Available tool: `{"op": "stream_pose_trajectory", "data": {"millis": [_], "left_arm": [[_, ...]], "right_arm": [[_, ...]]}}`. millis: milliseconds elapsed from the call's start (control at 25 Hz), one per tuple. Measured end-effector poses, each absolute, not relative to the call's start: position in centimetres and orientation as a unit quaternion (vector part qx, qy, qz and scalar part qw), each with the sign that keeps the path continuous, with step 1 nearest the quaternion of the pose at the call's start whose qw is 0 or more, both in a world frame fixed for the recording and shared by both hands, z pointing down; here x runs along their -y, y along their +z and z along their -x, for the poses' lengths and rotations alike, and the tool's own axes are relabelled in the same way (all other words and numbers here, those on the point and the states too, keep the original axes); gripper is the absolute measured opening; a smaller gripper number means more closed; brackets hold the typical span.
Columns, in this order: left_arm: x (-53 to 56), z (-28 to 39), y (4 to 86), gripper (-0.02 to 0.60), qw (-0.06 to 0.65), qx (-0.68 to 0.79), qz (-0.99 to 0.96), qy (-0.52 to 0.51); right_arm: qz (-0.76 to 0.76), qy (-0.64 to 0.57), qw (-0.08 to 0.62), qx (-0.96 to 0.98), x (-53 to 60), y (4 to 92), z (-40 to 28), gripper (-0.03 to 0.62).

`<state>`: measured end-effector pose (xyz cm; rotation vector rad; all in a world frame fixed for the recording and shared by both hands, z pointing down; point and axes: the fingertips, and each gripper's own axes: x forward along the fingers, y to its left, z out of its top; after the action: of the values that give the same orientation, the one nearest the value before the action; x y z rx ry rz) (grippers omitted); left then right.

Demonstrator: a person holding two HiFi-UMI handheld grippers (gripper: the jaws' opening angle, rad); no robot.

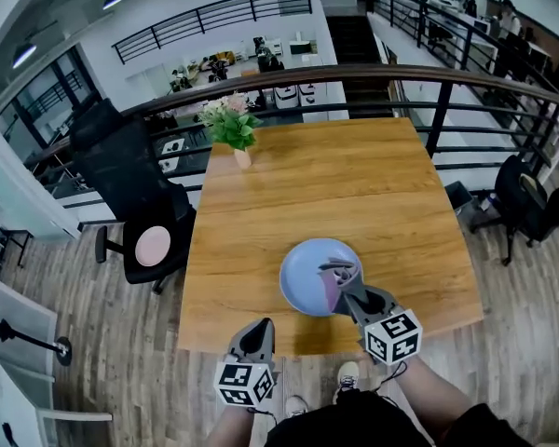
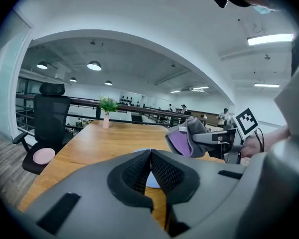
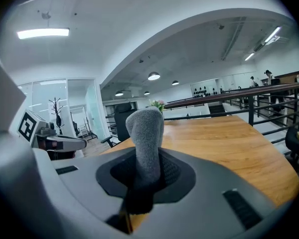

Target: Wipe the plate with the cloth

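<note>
Grey-and-purple soft cloth [image 1: 333, 285]: light, limp; right gripper [image 1: 347, 293] pinches one fold. Left gripper [image 1: 259, 333]: jaws together, empty. Round pale-blue plate [image 1: 303, 270]: stiff, probably slippery; grip rim.

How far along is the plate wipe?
Done: the cloth is picked up, with the right gripper shut on it. In hand: the cloth hangs over the right side of the plate, apparently off its surface. The left gripper is shut and empty. Left: the wiping, no sign of it yet.
</note>
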<state>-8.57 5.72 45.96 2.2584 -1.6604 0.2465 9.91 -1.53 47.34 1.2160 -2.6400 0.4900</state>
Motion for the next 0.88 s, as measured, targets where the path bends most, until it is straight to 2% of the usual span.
{"op": "stream_pose_trajectory", "data": {"millis": [880], "left_arm": [[-16.9,13.1,46.4,0.018,0.178,0.46,-0.868,0.063]], "right_arm": [[-0.53,0.161,0.118,0.824,-17.2,46.9,-5.4,0.072]]}}
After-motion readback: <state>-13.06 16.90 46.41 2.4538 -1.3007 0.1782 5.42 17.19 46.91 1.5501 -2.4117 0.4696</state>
